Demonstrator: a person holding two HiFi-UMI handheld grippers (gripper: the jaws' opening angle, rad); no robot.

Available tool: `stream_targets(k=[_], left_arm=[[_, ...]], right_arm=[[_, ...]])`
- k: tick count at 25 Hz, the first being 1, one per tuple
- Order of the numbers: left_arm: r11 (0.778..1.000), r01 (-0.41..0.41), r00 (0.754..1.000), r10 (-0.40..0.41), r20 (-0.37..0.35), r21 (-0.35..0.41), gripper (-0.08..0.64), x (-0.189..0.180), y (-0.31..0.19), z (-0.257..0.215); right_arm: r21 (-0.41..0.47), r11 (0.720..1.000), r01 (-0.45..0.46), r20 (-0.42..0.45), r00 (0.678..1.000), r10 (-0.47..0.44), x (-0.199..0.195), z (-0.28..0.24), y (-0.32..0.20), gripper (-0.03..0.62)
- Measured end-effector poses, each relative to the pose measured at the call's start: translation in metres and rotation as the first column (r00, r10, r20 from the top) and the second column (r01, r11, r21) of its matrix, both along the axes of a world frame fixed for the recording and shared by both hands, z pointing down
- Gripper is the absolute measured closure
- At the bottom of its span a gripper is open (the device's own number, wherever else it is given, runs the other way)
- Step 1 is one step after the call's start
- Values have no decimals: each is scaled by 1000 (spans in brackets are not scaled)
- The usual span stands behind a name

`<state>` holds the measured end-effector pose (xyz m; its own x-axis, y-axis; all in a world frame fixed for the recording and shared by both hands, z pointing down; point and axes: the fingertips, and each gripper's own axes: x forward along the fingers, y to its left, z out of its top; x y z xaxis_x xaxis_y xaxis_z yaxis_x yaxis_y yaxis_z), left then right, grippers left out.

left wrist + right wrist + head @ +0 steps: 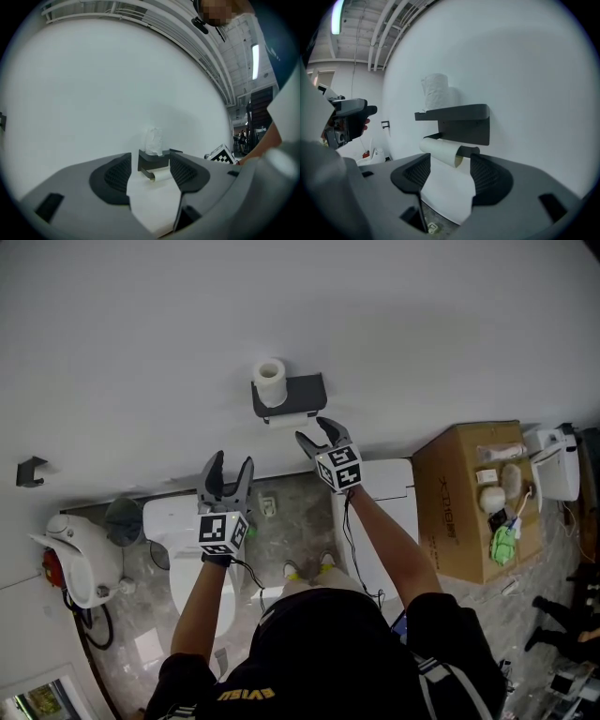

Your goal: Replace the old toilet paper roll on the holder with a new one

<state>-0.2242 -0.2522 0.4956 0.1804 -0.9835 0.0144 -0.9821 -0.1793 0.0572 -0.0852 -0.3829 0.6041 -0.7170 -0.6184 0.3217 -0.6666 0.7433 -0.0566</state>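
Your right claw (314,432) was open and empty, close in front of the old cardboard tube (440,151) on the wall holder (464,129) but not touching it. The new roll (435,91) stood upright on the holder's shelf. Your left claw (232,461), farther from the wall, was open and empty.

- Black top (281,652): yellow lettering across the back, reads roughly "EVISU", seen upside down.
- Cardboard box (459,493): dark print running down the side, too small to read.
- No other legible text.
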Motion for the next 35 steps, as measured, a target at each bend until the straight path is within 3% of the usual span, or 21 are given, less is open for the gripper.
stream_targets(k=[7,19,35], left_arm=[[1000,-17,1000,17,10,-4,295,4,2,1],[1000,-29,999,29,23,-9,295,11,2,1],[1000,-19,1000,20,21,-11,295,14,9,2]], right_arm=[[-2,1000,14,-13,1000,-14,-4,2,-4,391],[-3,1000,30,-53,998,-30,-5,5,-7,568],[1,998,62,-68,996,-61,0,0,-6,600]])
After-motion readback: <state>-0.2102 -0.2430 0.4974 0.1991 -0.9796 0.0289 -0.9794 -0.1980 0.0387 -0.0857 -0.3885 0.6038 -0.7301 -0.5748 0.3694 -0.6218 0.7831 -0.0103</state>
